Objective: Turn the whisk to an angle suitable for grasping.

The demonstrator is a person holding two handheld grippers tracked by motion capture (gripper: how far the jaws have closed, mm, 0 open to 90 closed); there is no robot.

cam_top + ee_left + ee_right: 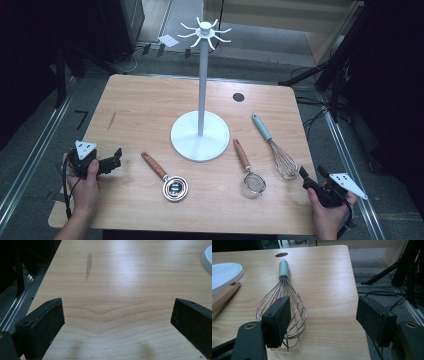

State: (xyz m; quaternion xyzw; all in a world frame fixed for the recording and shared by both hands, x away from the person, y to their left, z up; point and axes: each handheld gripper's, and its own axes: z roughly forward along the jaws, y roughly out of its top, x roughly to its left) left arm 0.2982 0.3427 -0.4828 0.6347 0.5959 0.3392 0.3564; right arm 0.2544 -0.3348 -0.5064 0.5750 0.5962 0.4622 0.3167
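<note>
A tall white hook stand point(201, 90) rises from its round base point(200, 145) at the table's middle. Right of it lie a whisk point(274, 147) with a teal handle and a small mesh strainer point(249, 170) with a wooden handle. A wooden-handled metal cup point(167, 179) lies left of the base. My left gripper point(117, 158) rests open at the table's left edge, over bare wood point(117, 320). My right gripper point(311, 172) is open at the front right corner, just behind the whisk's wires point(284, 297), with nothing between its jaws point(324, 317).
The wooden table point(140, 105) has a dark round hole point(238, 97) at the back right and a grey streak point(88, 265) on its left side. Cables and dark stand legs point(402, 267) lie on the floor beyond the right edge. The stand's base rim point(207, 260) is far right of the left gripper.
</note>
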